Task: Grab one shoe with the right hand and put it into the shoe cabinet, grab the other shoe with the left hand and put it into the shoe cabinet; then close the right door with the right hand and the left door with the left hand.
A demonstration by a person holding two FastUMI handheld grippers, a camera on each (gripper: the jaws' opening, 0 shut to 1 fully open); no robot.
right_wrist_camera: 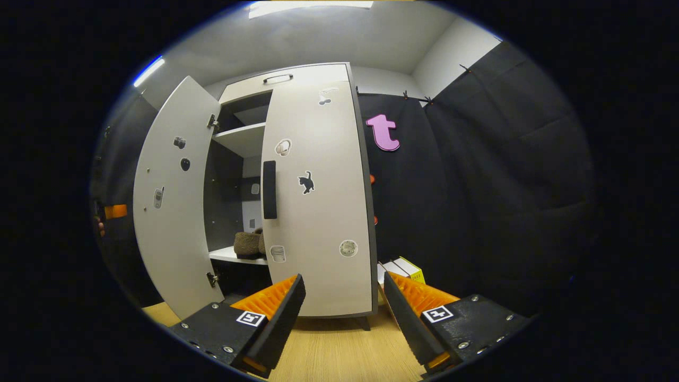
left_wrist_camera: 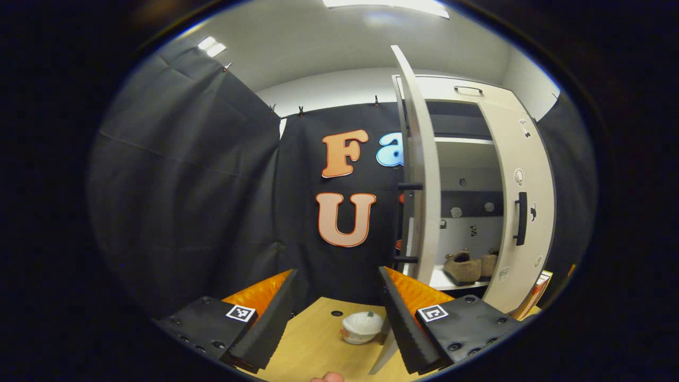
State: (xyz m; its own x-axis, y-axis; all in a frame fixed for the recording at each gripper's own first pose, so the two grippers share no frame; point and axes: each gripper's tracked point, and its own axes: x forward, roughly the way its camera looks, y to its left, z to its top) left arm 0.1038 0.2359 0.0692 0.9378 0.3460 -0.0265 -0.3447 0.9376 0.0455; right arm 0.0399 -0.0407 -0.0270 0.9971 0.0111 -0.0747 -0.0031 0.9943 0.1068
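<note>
The white shoe cabinet (left_wrist_camera: 467, 87) (right_wrist_camera: 297, 79) stands on the wooden table. Two brown fuzzy shoes (left_wrist_camera: 467, 265) (right_wrist_camera: 248, 244) sit side by side on its lower shelf. Its left door (left_wrist_camera: 421, 175) (right_wrist_camera: 170, 212) stands wide open, seen edge-on in the left gripper view, with its black handle (left_wrist_camera: 409, 186) on the outer face. The right door (left_wrist_camera: 522, 201) (right_wrist_camera: 318, 201) with a black handle (right_wrist_camera: 269, 189) looks shut or nearly so. My left gripper (left_wrist_camera: 337, 318) is open and holds nothing, low and just left of the open door's edge. My right gripper (right_wrist_camera: 342, 313) is open and holds nothing, in front of the right door's lower part.
A small white bowl (left_wrist_camera: 362, 326) sits on the table (left_wrist_camera: 313, 345) between the left gripper's fingers and farther off. Small boxes (right_wrist_camera: 403, 268) stand right of the cabinet. Black cloth walls surround the booth. A fingertip (left_wrist_camera: 329, 378) shows at the bottom edge.
</note>
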